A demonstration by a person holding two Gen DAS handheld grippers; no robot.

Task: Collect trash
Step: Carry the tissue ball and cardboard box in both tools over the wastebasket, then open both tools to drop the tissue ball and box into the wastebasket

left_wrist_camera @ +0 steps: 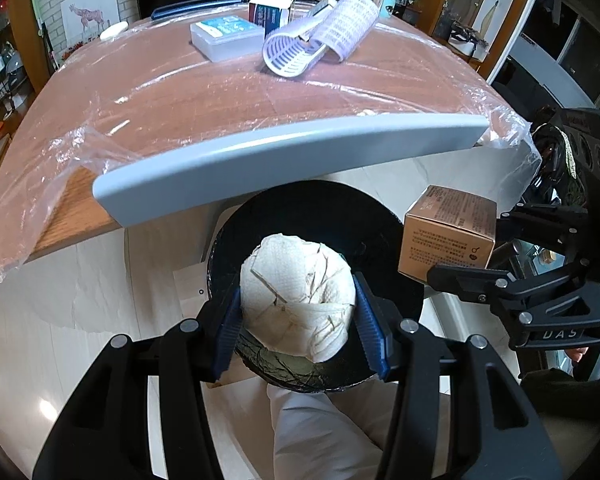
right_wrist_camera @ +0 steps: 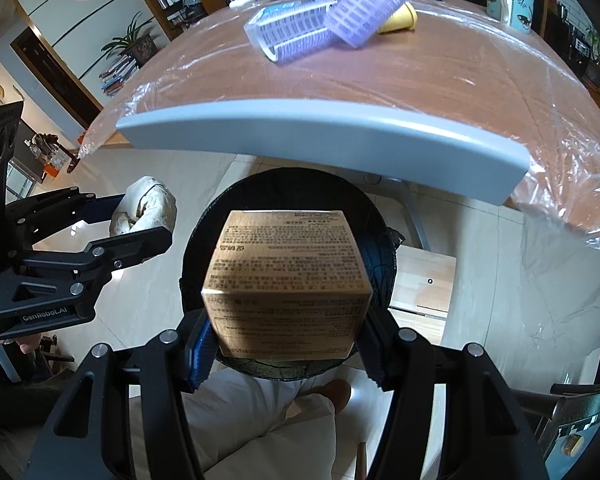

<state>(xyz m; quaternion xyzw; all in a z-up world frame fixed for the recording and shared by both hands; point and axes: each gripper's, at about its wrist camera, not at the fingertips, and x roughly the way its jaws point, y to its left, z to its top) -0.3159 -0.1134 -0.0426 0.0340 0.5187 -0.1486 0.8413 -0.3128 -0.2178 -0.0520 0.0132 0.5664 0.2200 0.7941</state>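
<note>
My left gripper (left_wrist_camera: 298,320) is shut on a crumpled white paper towel wad (left_wrist_camera: 296,300) and holds it over the open black trash bin (left_wrist_camera: 228,240) on the floor below the table edge. My right gripper (right_wrist_camera: 286,344) is shut on a brown cardboard box (right_wrist_camera: 286,276) with printed text, held over the same bin (right_wrist_camera: 380,252). The box also shows in the left wrist view (left_wrist_camera: 448,232) at the right of the bin. The wad also shows in the right wrist view (right_wrist_camera: 148,204) at the left, between the left gripper's fingers.
A wooden table (left_wrist_camera: 180,100) under clear plastic film has a grey front rail (left_wrist_camera: 284,156). On it lie purple hair rollers (left_wrist_camera: 320,36), a clear lidded box (left_wrist_camera: 226,34), a small carton (left_wrist_camera: 272,8) and a yellow paper cup (right_wrist_camera: 400,18). The floor is pale tile.
</note>
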